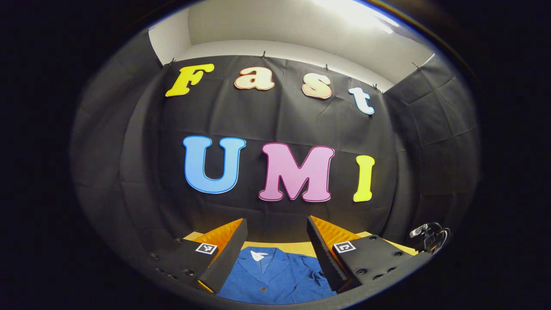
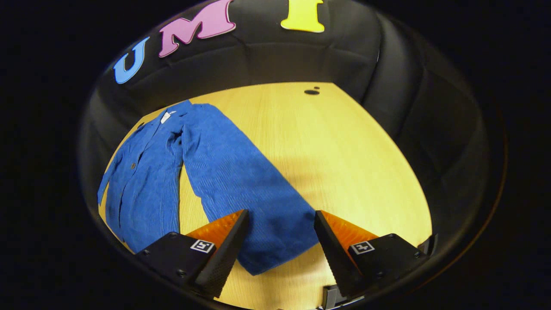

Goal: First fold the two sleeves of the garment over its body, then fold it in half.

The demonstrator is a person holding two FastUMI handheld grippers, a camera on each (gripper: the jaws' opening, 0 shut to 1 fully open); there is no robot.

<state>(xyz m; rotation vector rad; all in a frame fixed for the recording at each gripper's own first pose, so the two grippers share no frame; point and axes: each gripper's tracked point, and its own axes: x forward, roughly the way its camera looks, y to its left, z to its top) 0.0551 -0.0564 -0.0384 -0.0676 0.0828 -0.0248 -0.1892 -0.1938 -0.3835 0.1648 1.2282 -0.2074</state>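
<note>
A blue button-up garment [image 2: 142, 172] lies flat on the wooden table [image 2: 344, 146], collar toward the far wall. One long sleeve [image 2: 241, 181] stretches out from the body toward my right gripper [image 2: 280, 224]. That gripper is open, its fingers hovering to either side of the sleeve's cuff end without touching it. In the left gripper view, the collar and chest of the garment [image 1: 275, 275] lie below my left gripper [image 1: 277, 234], which is open and held above the cloth.
Black cloth walls close in the table on the far side and both flanks. A small dark hole [image 2: 311, 91] marks the table's far right part. A clamp-like device [image 1: 428, 237] sits at the right edge in the left gripper view.
</note>
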